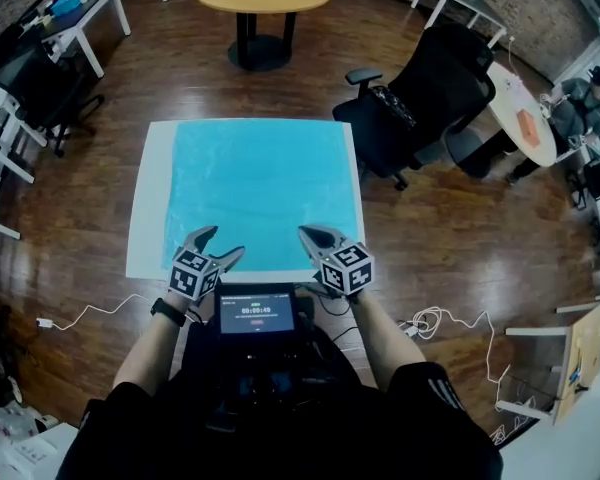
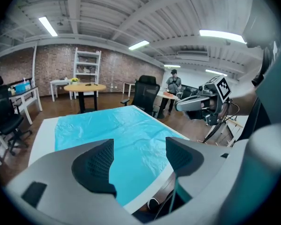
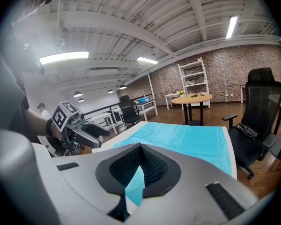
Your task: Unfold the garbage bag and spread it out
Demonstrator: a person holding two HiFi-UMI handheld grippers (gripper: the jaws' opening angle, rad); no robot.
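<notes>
Cyan bag (image 1: 260, 193): laid flat, spread across table (image 1: 145, 238). Left gripper (image 1: 225, 241), 7 o'clock edge: jaws parted, empty. Right gripper (image 1: 308, 234), 5 o'clock: clenched on nothing. Spreading judged done; only withdrawal is called for.

My head camera looks forward and steeply down from above my chest. It takes in the whole white table (image 1: 142, 238), the blue garbage bag (image 1: 260, 178) on it, and both grippers at the near edge. The camera on my left gripper (image 2: 139, 149) sits low, close behind the jaws. It faces across the table toward the brick wall (image 2: 51, 64), with my right gripper (image 2: 180, 106) at its right. The right gripper's camera mirrors that, catching the left gripper at its left. All three views share the bag and tabletop.
</notes>
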